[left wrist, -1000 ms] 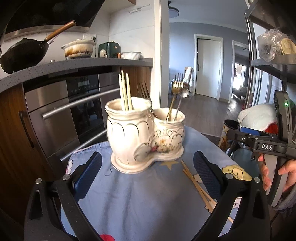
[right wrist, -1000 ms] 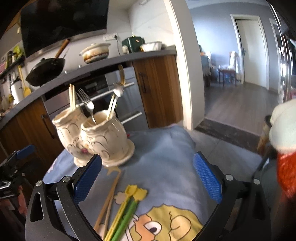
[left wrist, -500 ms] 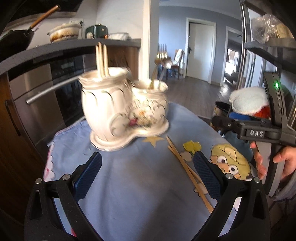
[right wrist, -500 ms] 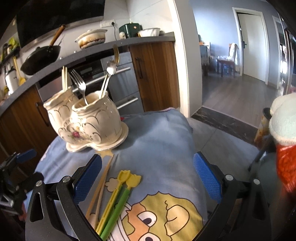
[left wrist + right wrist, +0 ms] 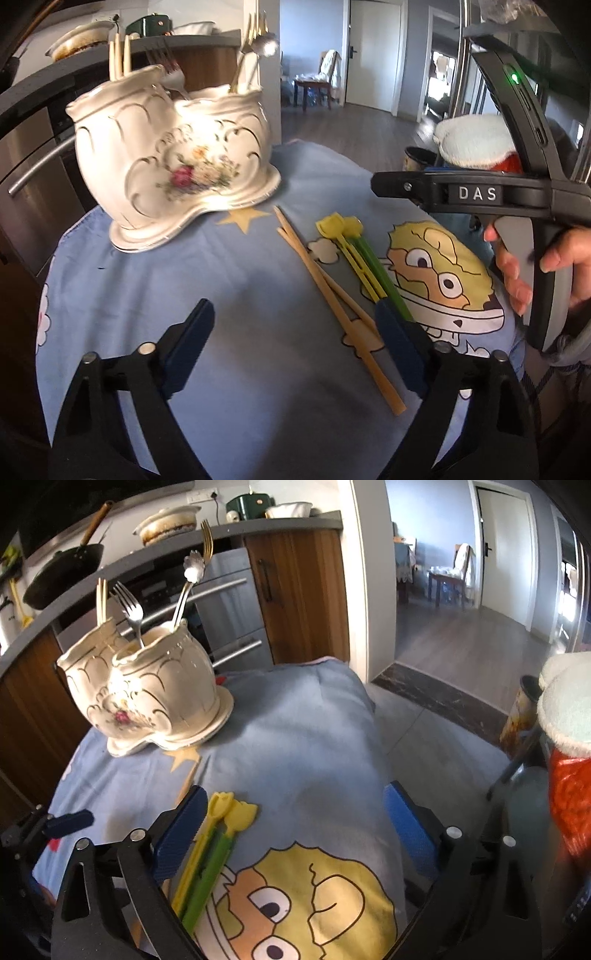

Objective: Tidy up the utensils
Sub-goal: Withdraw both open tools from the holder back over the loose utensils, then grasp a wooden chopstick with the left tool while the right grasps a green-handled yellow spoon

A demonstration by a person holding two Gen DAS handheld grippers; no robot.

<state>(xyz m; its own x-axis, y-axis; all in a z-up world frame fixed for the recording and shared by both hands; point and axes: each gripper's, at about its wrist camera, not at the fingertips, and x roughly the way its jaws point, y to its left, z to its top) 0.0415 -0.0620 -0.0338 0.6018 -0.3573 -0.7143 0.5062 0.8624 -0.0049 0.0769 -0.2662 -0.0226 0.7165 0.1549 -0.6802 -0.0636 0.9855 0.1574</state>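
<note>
Both grippers have dipped toward the desk since a second ago, and their jaws have just been closing a touch, with nothing pinched between them yet. Left gripper [image 5: 295, 350] hangs low over the blue cloth [image 5: 221, 288], jaws still wide apart and empty. Right beside its right-hand finger lies the pair of chopsticks [image 5: 332, 295], flat on the cloth, near ends at the desk's near edge, tips running away toward the holder. That long axis runs roughly along the way the left jaws point, so the sticks lie just inside the right-hand finger rather than across the gap. A small shift to that side should centre them, by my reading.

Over on the right gripper [image 5: 295, 830], jaws also wide and empty. The yellow and green tongs [image 5: 210, 853] sit just beside its left-hand finger, again lengthwise to the jaws, heads pointing away. The chopsticks barely peek out past that same finger in this view. So each hand has a utensil at its inner side: left is nearer the chopsticks, right nearer the tongs.

Further back, toward the desk's far left corner, stands the white double holder [image 5: 173, 162]. Upright, on its own saucer-like base. One pot carries chopsticks already, the other a fork [image 5: 129, 609] and spoons. It's well apart from both grippers, so whatever gets picked up has a fair carry ahead. The person's hand [image 5: 546, 266] grips the right tool's handle at the desk's right edge.
</note>
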